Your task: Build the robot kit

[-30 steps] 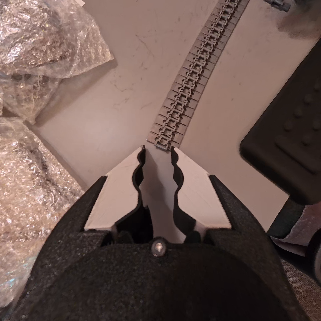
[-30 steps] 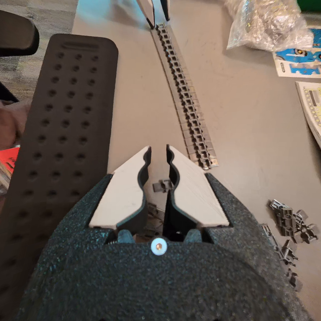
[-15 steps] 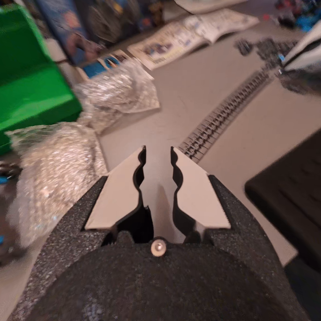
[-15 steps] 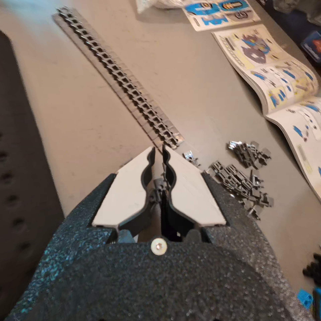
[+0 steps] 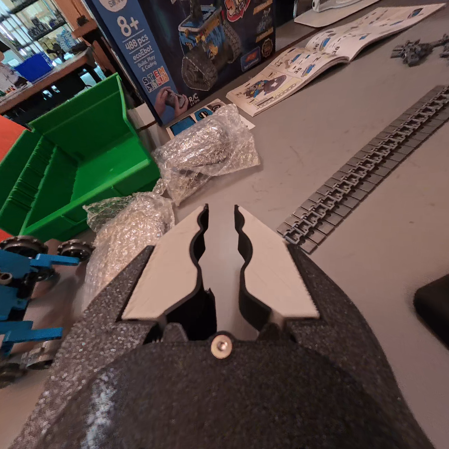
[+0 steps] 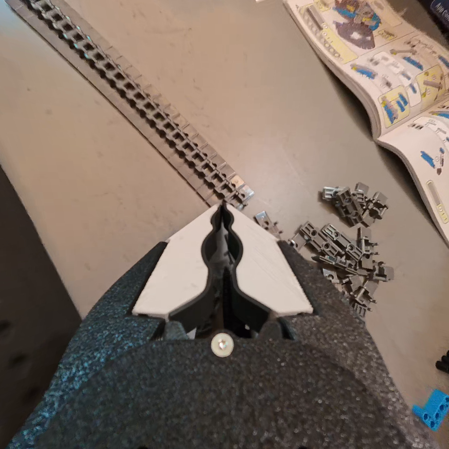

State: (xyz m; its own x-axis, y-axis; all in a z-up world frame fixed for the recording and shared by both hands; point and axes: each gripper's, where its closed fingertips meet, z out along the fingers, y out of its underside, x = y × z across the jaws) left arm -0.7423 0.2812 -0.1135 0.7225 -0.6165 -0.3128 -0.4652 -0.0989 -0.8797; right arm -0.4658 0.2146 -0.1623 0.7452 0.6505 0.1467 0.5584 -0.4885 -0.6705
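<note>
Holds left gripper (image 5: pixel 221 209) narrowly open, empty, above table (image 5: pixel 303 136) near track strip (image 5: pixel 364 184) end; shows right gripper (image 6: pixel 222 207) tips pressed together at strip's other end, beside loose links (image 6: pixel 340 252).

Right hand-held gripper (image 6: pixel 222 206) fingers closed, tips at near end of grey track strip (image 6: pixel 136 102); loose grey links (image 6: pixel 340 250) just beside. Left hand-held gripper (image 5: pixel 220 209) fingers apart, empty.

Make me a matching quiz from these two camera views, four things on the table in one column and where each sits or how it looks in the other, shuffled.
1. left gripper
2. right gripper
3. green bin
4. loose grey links

A. heaped between track end and booklet
B. fingers apart, nothing between
C. fingertips closed at track's end
D. beside the bubble-wrap bundles

Pairs: 1-B, 2-C, 3-D, 4-A
</note>
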